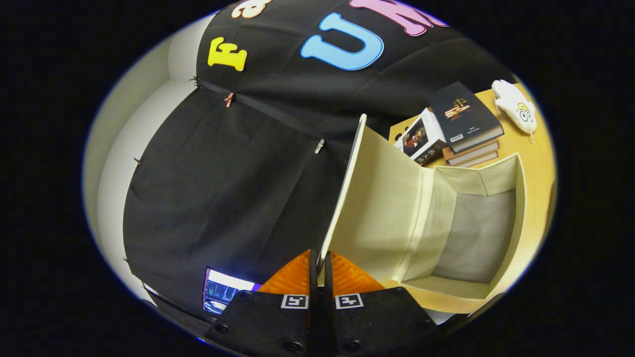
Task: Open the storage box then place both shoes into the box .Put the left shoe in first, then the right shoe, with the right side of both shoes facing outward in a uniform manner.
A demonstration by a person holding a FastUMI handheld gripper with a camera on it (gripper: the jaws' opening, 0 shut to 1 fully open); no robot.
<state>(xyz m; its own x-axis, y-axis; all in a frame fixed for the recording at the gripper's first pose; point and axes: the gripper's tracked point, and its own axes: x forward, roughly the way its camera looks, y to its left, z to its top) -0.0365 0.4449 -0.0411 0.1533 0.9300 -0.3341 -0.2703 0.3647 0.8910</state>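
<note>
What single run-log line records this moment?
phase: opening box | gripper: shut on lid | lid: swung up | storage box: open, empty | shoes: not yet placed

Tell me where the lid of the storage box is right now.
In the gripper view the lid stands raised, its edge pinched between the gripper fingers, with the open storage box just beyond and the stacked books behind it.
</note>
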